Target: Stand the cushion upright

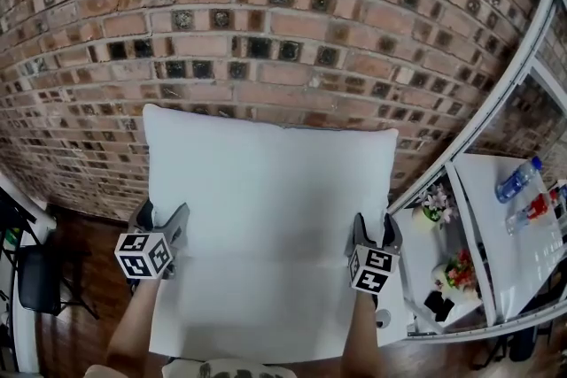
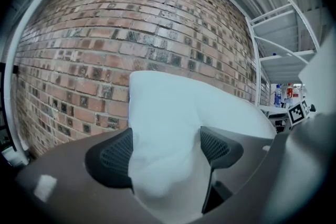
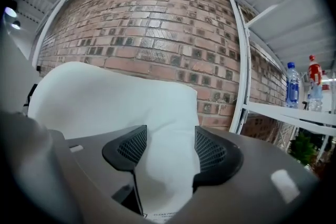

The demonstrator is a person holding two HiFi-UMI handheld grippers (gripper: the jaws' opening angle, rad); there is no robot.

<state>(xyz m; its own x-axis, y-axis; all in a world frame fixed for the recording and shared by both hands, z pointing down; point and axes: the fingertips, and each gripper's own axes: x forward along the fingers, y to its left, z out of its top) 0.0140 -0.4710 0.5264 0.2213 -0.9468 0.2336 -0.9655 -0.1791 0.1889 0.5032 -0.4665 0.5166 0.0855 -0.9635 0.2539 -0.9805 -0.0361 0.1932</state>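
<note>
Left gripper point(image 1: 164, 221), right gripper point(image 1: 375, 232) each clenched on cushion point(image 1: 266, 208) side edge, steadying it upright against brick wall point(image 1: 266, 31). Lower edge hidden, so support possibly incomplete.

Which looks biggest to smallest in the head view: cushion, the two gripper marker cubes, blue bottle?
1. cushion, by far the largest.
2. left cube and right cube: near alike, so not ranked against each other.
3. blue bottle, smallest as seen, though it stands farther from the camera.
</note>
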